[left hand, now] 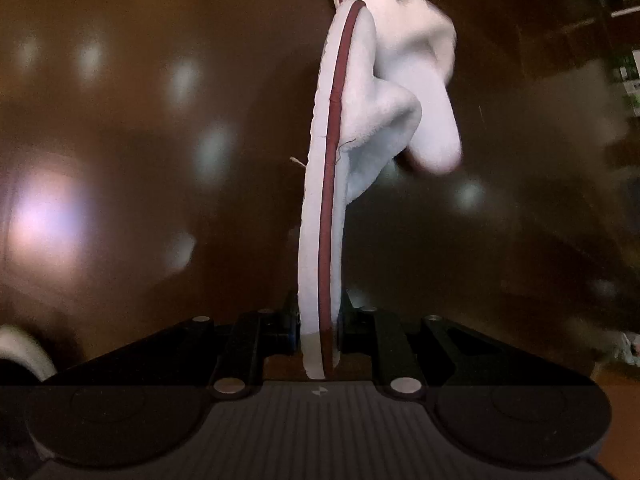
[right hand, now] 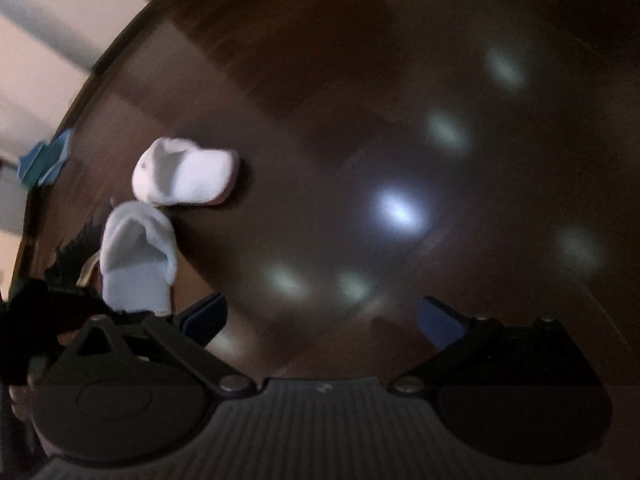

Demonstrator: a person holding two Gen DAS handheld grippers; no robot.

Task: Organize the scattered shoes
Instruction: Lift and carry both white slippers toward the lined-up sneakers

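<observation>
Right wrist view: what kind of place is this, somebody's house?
Probably a home, perhaps near an entrance. A glossy dark wooden floor mirrors ceiling lights, two white slippers lie on it, and a pale wall or doorway shows at the far left.

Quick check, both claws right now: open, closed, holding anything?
Left claw: closed on the heel end of a white slipper, held edge-on above the floor.
Right claw: open, holding nothing.
</observation>
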